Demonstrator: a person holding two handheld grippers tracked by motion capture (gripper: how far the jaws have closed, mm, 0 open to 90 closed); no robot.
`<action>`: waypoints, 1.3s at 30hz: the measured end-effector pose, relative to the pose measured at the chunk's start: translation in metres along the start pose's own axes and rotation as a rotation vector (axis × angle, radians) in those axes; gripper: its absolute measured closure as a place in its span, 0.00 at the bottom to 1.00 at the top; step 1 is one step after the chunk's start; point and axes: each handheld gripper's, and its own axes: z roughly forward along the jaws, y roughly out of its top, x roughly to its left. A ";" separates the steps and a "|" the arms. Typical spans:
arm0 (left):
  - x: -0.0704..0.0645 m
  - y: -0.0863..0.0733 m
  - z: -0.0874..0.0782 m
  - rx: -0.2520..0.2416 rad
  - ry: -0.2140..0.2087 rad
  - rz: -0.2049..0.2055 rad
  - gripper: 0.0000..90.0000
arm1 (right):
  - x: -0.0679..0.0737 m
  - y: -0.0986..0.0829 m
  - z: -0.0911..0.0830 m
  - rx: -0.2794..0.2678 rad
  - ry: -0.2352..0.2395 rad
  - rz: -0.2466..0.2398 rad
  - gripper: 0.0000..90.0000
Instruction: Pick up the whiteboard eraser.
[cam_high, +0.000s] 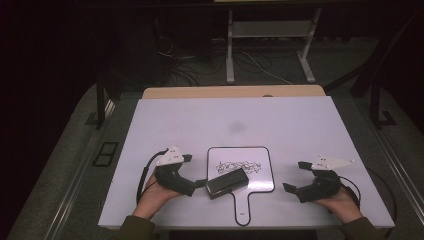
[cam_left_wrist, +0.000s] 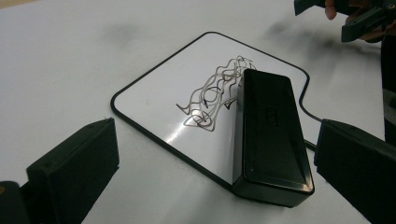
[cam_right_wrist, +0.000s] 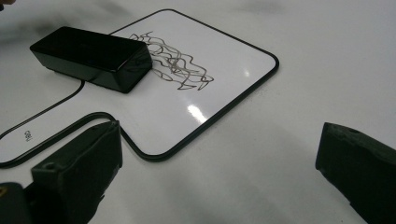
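White table (cam_high: 165, 120), dim room beyond. Left gripper (cam_high: 196, 171) wide open beside eraser (cam_high: 227, 182) on whiteboard (cam_high: 260, 175); scribble (cam_high: 239, 165) partly hidden. Right gripper (cam_high: 296, 176) wide, empty.

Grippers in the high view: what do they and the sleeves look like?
Both the left gripper and the right gripper are black, angular tools with blocky black fingers. Each carries a pale grey three-cornered plate with small dark dots. A black cable loops from each. The sleeves are olive-brown.
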 end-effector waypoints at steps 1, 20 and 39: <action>0.000 0.001 0.000 0.002 -0.001 0.002 0.00 | 0.000 0.000 0.000 0.000 0.001 -0.001 0.00; -0.006 0.013 0.010 -0.001 -0.007 0.010 0.00 | -0.001 0.000 0.000 -0.005 0.004 0.006 0.00; -0.017 0.034 0.042 0.007 -0.064 0.047 0.00 | -0.002 0.000 0.000 -0.006 0.003 0.016 0.00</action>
